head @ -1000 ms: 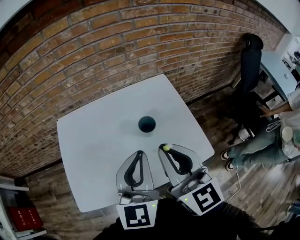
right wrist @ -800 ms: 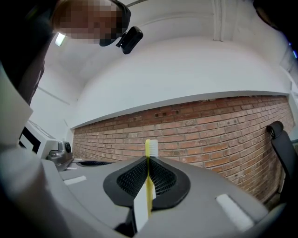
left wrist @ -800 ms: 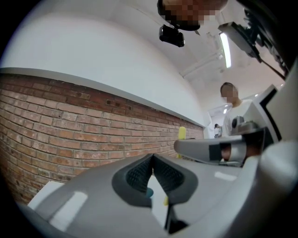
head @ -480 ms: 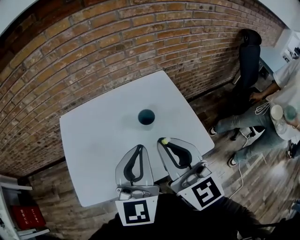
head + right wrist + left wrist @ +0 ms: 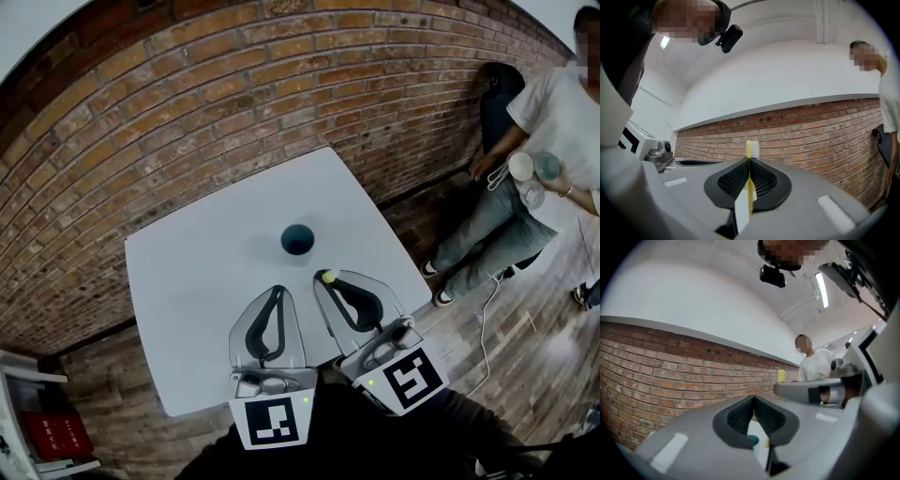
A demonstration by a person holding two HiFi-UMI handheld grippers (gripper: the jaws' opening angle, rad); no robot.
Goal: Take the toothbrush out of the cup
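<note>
A dark teal cup stands near the middle of the white table. My right gripper hovers over the table's near part, short of the cup, shut on a yellow toothbrush. In the right gripper view the toothbrush stands upright between the pads, its white bristles above the tips of the right gripper. My left gripper hangs beside it, shut and holding nothing. In the left gripper view its tips meet; the cup shows below them and the toothbrush to the right.
A brick wall runs behind the table. A person holding cups stands at the right by a black chair. A low shelf with a red book sits at the bottom left on the wood floor.
The person at the right has come closer and now stands near the wall. Both grippers have stayed about where they were, the toothbrush still in the right one.
</note>
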